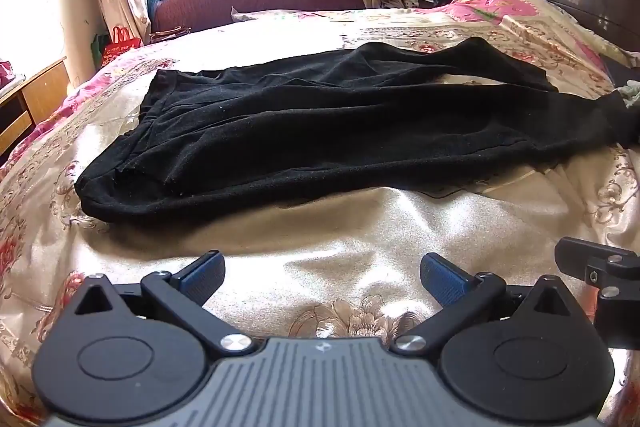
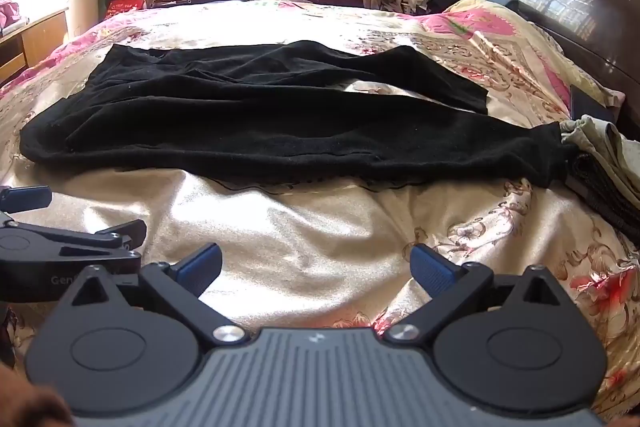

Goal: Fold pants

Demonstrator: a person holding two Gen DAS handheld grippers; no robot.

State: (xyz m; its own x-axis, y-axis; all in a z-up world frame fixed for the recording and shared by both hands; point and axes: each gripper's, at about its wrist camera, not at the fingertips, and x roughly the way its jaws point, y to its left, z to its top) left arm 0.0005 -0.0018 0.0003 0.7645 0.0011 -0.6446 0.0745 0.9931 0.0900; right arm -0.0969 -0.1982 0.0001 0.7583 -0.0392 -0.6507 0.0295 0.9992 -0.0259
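Both grippers, left gripper (image 1: 322, 273) and right gripper (image 2: 316, 265), hang spread wide and empty above the floral bedspread (image 1: 340, 227), short of the unfolded black pants (image 1: 320, 123).

My left tongs (image 1: 322, 273) and right tongs (image 2: 316, 267): matte black linkage arms, blue ribbed pads (image 1: 202, 277), silver pivot screws, round black side housings, grey ribbed centre body with a small white logo.

Black pants (image 2: 256, 119) lie spread across the middle of the frame on a floral bedspread (image 2: 320, 227), with the right gripper (image 2: 316, 269) wide open at bottom centre and the left gripper (image 2: 76, 215) at lower left.
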